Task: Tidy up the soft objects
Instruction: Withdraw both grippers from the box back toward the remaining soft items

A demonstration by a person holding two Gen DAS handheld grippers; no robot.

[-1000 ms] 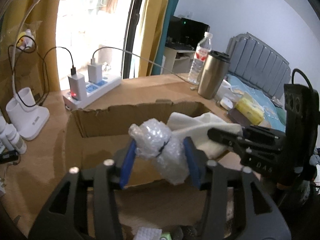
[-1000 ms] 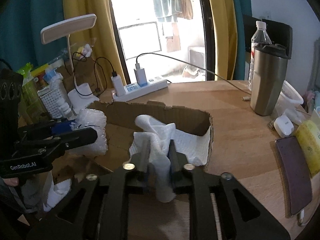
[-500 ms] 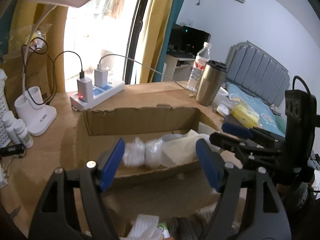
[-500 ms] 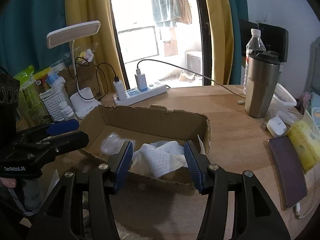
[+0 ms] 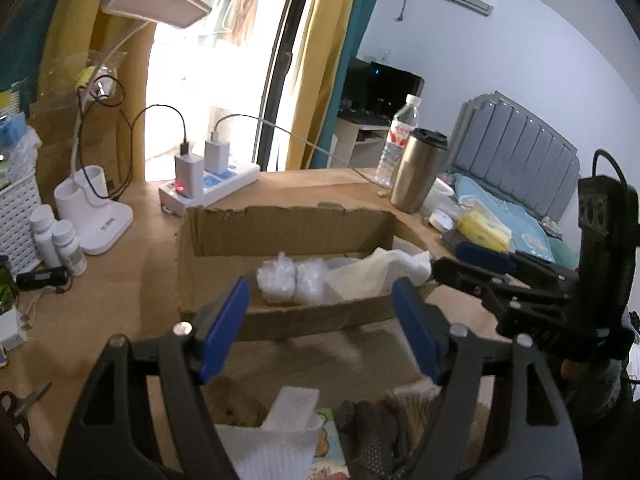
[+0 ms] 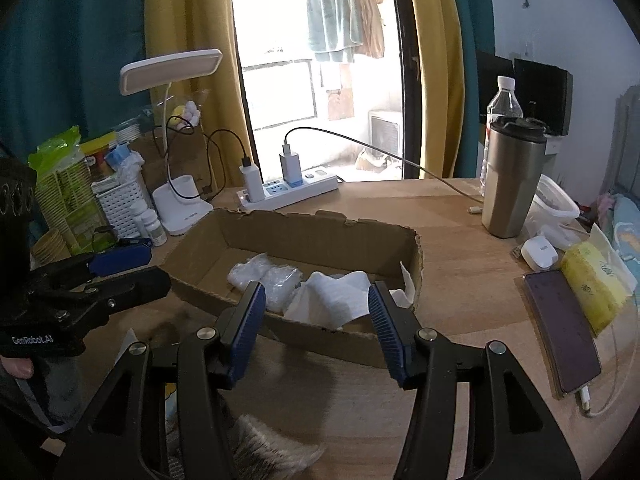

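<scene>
Now both of my jaws stand open with nothing between them, having just been opening: the left gripper and the right gripper, each with blue ribbed pads, hover at the near side of the shallow brown cardboard box that sits mid-bench on the round wooden bench.

Inside the box, against its near wall, lie the crumpled clear bubble-wrap bundle on the left and the white folded cloth just beside it on the right, touching or nearly so.

More soft things wait at the bench's near edge below me: a white textured cloth and a dark dotted glove. To do this step well, I judge I should lift clear of the box's near wall before turning, lest a finger catch the torn cardboard edge and drag the box, then come down on one item at a time.

Readable writing: "GenRobot.AI" in white on the left gripper's black body, seen in the right view. The clear plastic water bottle has a red label I cannot read.
</scene>
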